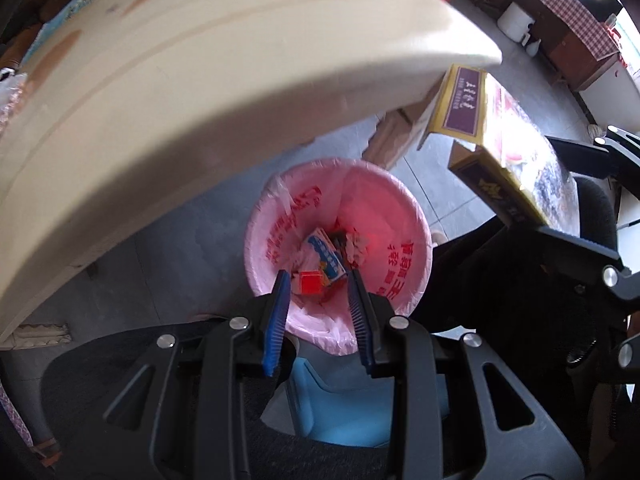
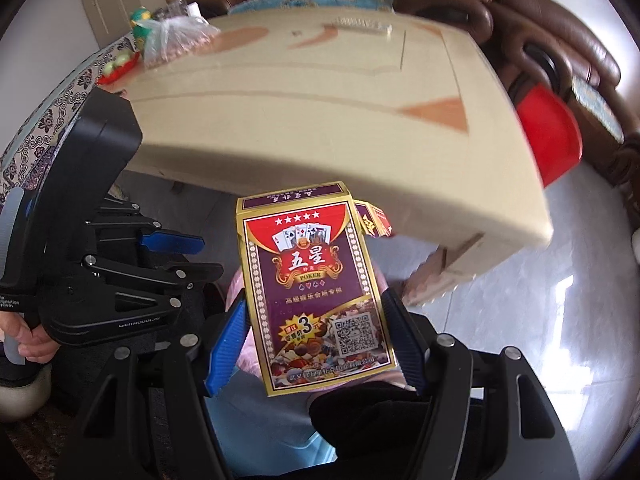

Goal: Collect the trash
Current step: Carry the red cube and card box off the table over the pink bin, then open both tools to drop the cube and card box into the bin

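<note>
A bin lined with a pink bag [image 1: 384,216] stands on the floor below the table edge. In it lie a blue-and-white box [image 1: 326,254], a small red box [image 1: 311,282] and crumpled paper. My left gripper [image 1: 318,280] hangs open and empty right above the bin. My right gripper [image 2: 314,312] is shut on a purple-and-gold playing-card box [image 2: 316,284], held upright above the pink bag [image 2: 236,284]. The card box also shows in the left wrist view [image 1: 492,152], up and to the right of the bin.
A cream table [image 1: 200,92] overhangs the bin; it also shows in the right wrist view [image 2: 320,112]. On it are a plastic bag of snacks [image 2: 172,40] and bottles. A red stool [image 2: 552,140] and a brown sofa [image 2: 560,40] stand behind. A blue object [image 1: 340,408] is under the left gripper.
</note>
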### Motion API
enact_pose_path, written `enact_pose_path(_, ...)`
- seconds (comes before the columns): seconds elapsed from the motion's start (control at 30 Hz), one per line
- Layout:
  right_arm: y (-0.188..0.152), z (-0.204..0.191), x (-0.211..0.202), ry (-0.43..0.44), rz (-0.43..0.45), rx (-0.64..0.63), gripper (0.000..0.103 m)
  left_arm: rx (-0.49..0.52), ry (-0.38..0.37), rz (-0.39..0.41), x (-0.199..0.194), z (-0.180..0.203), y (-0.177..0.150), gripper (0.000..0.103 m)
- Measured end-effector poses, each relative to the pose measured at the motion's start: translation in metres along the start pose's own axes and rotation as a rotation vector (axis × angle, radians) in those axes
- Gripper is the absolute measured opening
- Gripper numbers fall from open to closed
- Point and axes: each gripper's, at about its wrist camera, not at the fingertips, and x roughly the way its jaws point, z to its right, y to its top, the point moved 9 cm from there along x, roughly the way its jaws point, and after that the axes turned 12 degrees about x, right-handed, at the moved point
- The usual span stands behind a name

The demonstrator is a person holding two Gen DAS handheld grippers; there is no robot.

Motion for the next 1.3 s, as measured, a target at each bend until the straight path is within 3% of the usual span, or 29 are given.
enact_pose_path(0.3, -0.027, 0.019, 0.103, 0.013, -0.180, 0.050, 0.064, -0.055, -0.075, -0.152, 0.092, -0.007, -0.016, 0.030)
enact_pose_path(0.4, -0.040, 0.020, 0.142, 0.010, -0.251, 0.052, 0.064, -0.072, -0.051, -0.214, 0.117, -0.014, -0.025, 0.030)
enact_pose_path(0.53, -0.056, 0.020, 0.179, 0.012, -0.336, 0.060, 0.065, -0.093, -0.026, -0.226, 0.132, -0.020, -0.026, 0.031)
enact_pose_path(0.57, -0.058, 0.020, 0.184, 0.007, -0.354, 0.059, 0.065, -0.100, -0.016, -0.224, 0.134, -0.022, -0.025, 0.037)
enact_pose_path(0.7, -0.061, 0.022, 0.193, -0.013, -0.371, 0.052, 0.077, -0.119, -0.011, -0.218, 0.140, -0.021, -0.023, 0.051)
enact_pose_path(0.77, -0.062, 0.022, 0.194, -0.013, -0.377, 0.051, 0.078, -0.100, 0.006, -0.219, 0.140, -0.021, -0.020, 0.061)
enact_pose_path(1.1, -0.062, 0.038, 0.185, -0.045, -0.377, 0.094, 0.078, -0.080, 0.071, -0.240, 0.125, -0.028, -0.018, 0.063)
enact_pose_path(1.2, -0.057, 0.042, 0.177, -0.062, -0.349, 0.113, 0.078, -0.092, 0.047, -0.195, 0.109, -0.023, -0.011, 0.063)
enact_pose_path(1.3, -0.042, 0.051, 0.152, -0.102, -0.263, 0.138, 0.078, -0.116, 0.054, -0.133, 0.088, -0.018, -0.002, 0.064)
